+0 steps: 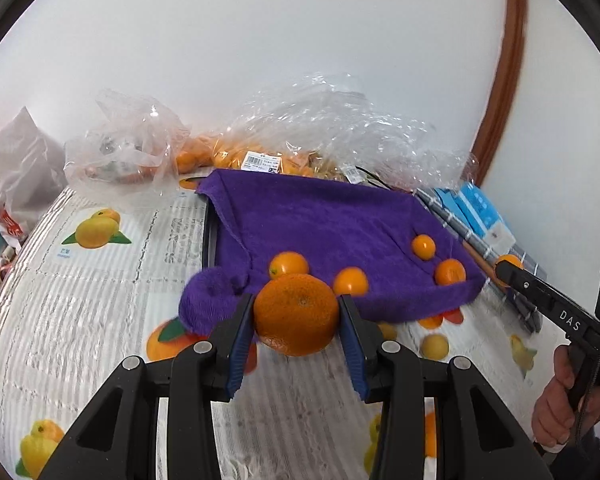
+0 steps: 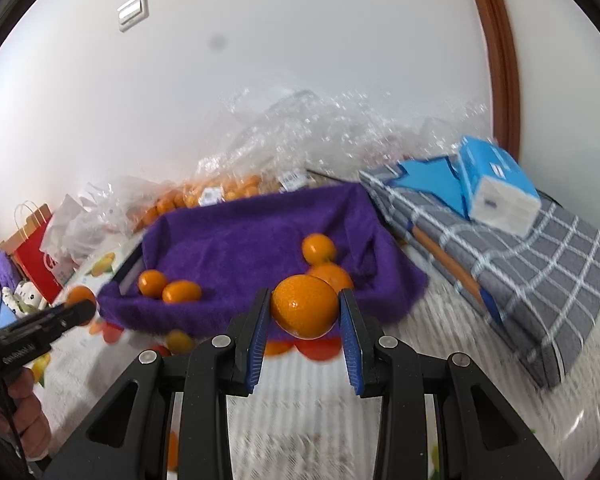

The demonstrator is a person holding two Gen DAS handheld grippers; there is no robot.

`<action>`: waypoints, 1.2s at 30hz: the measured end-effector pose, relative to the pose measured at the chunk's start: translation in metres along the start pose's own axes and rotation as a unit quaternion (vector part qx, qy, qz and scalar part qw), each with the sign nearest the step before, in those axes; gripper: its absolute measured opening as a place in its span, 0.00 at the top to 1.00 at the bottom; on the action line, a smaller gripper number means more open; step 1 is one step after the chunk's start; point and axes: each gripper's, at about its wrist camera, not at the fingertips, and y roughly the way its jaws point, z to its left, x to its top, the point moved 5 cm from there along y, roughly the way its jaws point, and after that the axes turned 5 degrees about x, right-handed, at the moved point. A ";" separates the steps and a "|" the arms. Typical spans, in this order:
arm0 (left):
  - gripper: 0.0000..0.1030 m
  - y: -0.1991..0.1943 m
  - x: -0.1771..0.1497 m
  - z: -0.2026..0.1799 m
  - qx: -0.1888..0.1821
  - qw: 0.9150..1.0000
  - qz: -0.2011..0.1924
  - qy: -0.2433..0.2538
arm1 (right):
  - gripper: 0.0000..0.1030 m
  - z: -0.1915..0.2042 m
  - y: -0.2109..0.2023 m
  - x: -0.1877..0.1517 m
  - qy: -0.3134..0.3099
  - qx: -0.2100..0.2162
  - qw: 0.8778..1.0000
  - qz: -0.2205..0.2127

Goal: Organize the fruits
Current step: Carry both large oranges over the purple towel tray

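Two grippers, each w/ jaws clamped on a fruit. Left gripper (image 1: 297, 322) grips a large mandarin (image 1: 296, 314), held just off the near edge of the purple towel (image 1: 320, 220). Right gripper (image 2: 304, 314) grips a smaller orange (image 2: 304, 306), also at the towel's near edge.

Four small oranges lie on the towel, e.g. one (image 1: 423, 247) toward the right side; the towel drapes over a dark tray whose rim (image 1: 209, 236) shows on the left. Most of the towel's middle and back is bare.

Writing: "DAS" in white on the right gripper's arm, seen in left wrist view. Barcode sticker (image 1: 262, 161) on the clear plastic bag of oranges (image 1: 260, 152) behind the towel; text too small to read. Counter cover (image 1: 100, 280) is printed w/ fruit pics and grey text, unreadable.

Right of the towel: grey checked cloth (image 2: 540, 264) w/ a blue tissue pack (image 2: 496, 184) on top, close to the towel's edge. Left: red paper bag (image 2: 36, 256) well apart, near the counter's far corner.
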 end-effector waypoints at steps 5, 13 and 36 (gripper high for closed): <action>0.62 0.012 0.031 0.001 0.006 1.000 -0.010 -0.009 | 0.67 0.015 0.013 0.029 -0.015 0.010 1.000 -0.023; 0.62 0.052 0.061 -0.005 0.005 0.999 -0.007 -0.033 | 0.67 0.029 0.047 0.057 -0.020 0.024 0.999 -0.036; 0.62 0.108 0.043 0.016 -0.024 0.996 0.026 -0.085 | 0.67 0.015 0.096 0.021 -0.020 0.026 0.998 0.044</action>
